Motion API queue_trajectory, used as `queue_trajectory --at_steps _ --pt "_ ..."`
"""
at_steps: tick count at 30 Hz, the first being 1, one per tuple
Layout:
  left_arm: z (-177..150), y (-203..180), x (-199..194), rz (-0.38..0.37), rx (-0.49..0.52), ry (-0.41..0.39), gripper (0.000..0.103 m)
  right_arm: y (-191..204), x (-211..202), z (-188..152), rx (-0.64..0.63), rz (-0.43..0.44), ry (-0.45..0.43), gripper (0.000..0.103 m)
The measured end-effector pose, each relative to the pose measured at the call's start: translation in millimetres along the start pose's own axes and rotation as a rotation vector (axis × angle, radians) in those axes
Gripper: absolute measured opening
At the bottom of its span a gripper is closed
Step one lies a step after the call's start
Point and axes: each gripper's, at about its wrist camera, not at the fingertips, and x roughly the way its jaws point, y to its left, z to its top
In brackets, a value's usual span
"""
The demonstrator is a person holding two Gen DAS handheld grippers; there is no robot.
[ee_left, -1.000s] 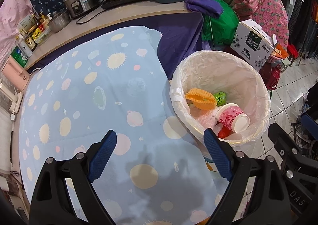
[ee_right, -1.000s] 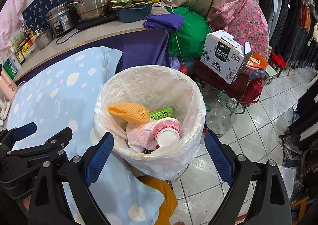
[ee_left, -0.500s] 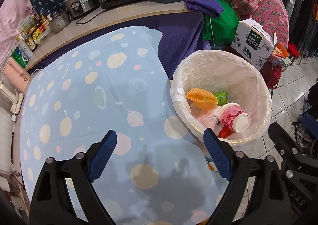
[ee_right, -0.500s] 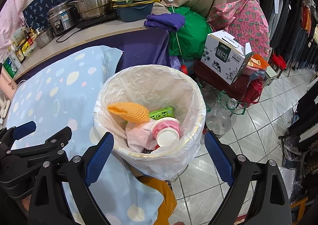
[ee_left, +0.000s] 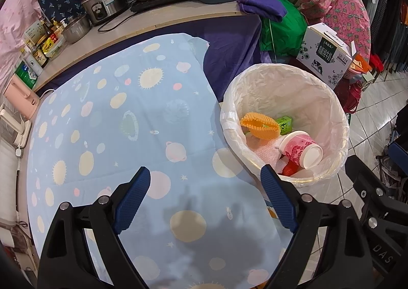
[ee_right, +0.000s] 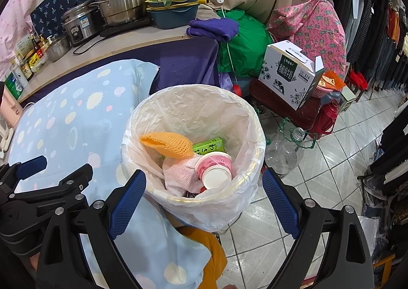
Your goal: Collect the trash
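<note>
Blue cotton cloth with pale planets and suns (ee_left: 122, 115) covers the desk on the left side, and no loose trash is visible on it in either view. The left gripper (ee_left: 205, 199) hangs above this cloth with its jaws wide apart and nothing between them.

To the right of the cloth, just beside the desk edge, stands the round bin lined with a thin white plastic bag (ee_right: 193, 110). The collected trash lies inside it: an orange foam fruit net (ee_right: 168, 145), a small green drink carton (ee_right: 210, 145), a crumpled pink paper towel (ee_right: 179, 174) and a pink printed paper cup (ee_right: 214, 170) lying on its side. Something red sits under the cup, too hidden to name.

The right gripper (ee_right: 204, 202) hovers over the near rim of the bin, jaws also wide apart and empty.

Judging from this, the task looks finished or almost finished: every piece I can see is already in the bin. Whether any trash waits outside the views, I cannot tell.
</note>
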Motion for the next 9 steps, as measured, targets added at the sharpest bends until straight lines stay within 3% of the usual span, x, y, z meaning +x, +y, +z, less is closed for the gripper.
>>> queue_trajectory --at_steps 9 --pt "-1.7 1.8 0.2 0.001 0.007 0.007 0.084 2.0 -2.4 -0.1 -0.007 0.001 -0.002 0.088"
